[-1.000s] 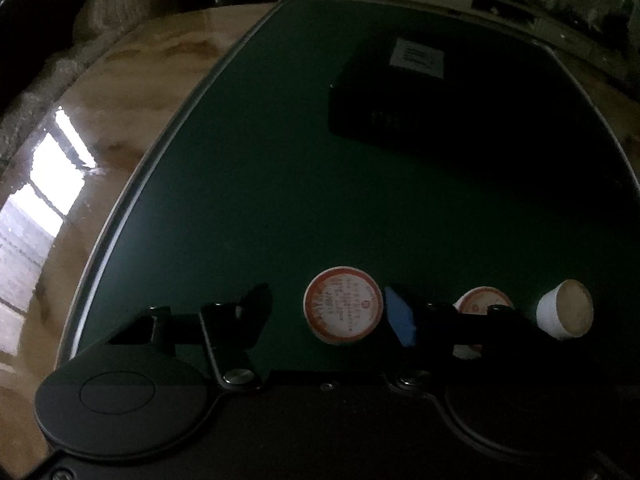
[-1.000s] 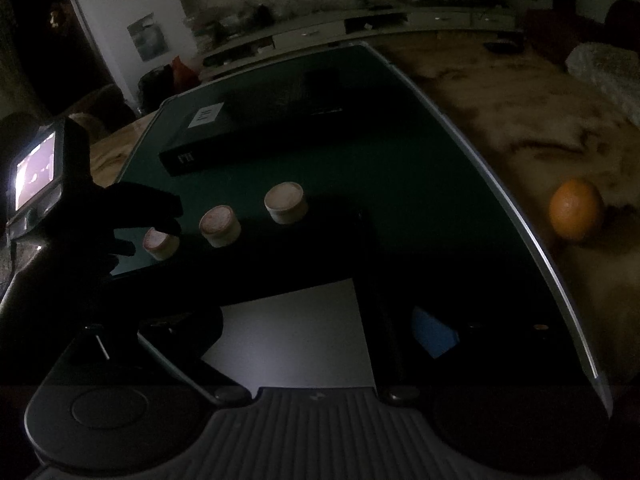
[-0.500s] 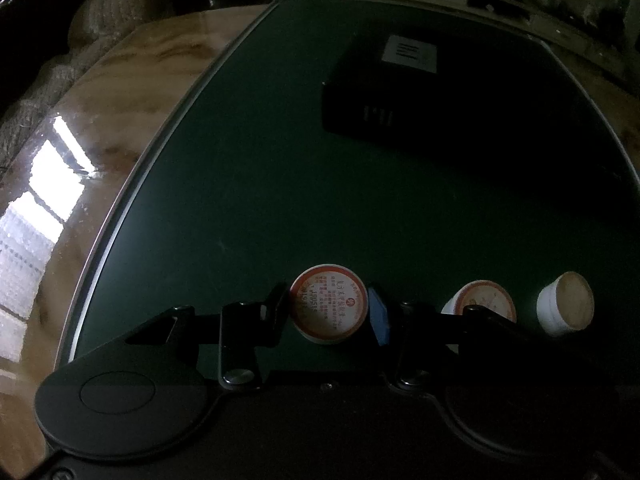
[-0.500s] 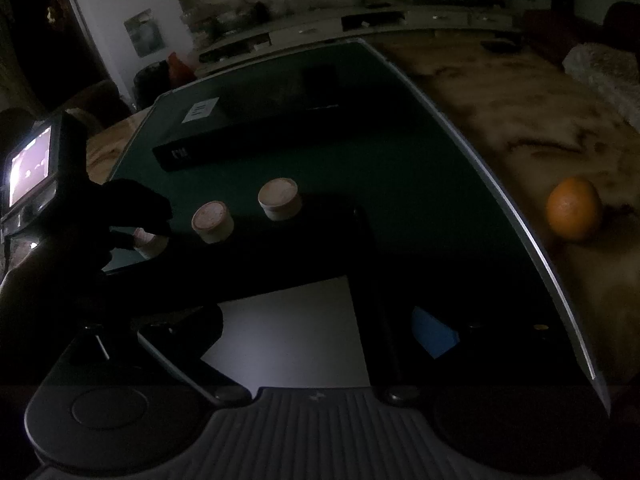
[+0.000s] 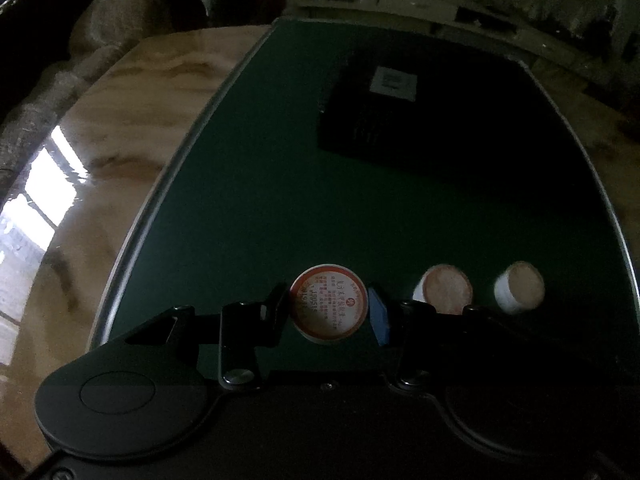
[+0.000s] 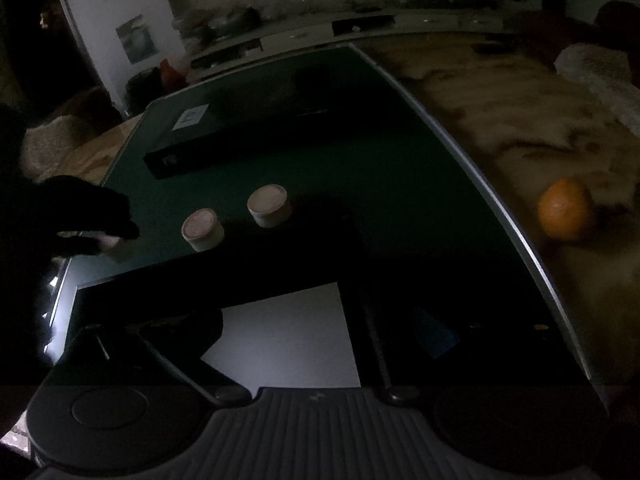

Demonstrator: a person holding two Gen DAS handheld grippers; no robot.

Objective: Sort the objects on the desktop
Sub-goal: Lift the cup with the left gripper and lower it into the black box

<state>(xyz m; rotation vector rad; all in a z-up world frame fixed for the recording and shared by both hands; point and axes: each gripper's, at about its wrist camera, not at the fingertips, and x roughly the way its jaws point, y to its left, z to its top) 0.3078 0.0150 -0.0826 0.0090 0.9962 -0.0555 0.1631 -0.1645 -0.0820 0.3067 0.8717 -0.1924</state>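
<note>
Having just clamped the left gripper (image 5: pixel 329 309) on the round capsule (image 5: pixel 328 303), now lifting it off the bench (image 5: pixel 260 184) toward twelve o'clock; sorting begun.

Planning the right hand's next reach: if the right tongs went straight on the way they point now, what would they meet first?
Likely the white sheet lying between the right tongs, on the green mat; depth is unclear.

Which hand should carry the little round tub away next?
The left. Its gripper is already shut on the red-rimmed tub. The right gripper is open over a white sheet, apart from the two other tubs on the green mat.
</note>
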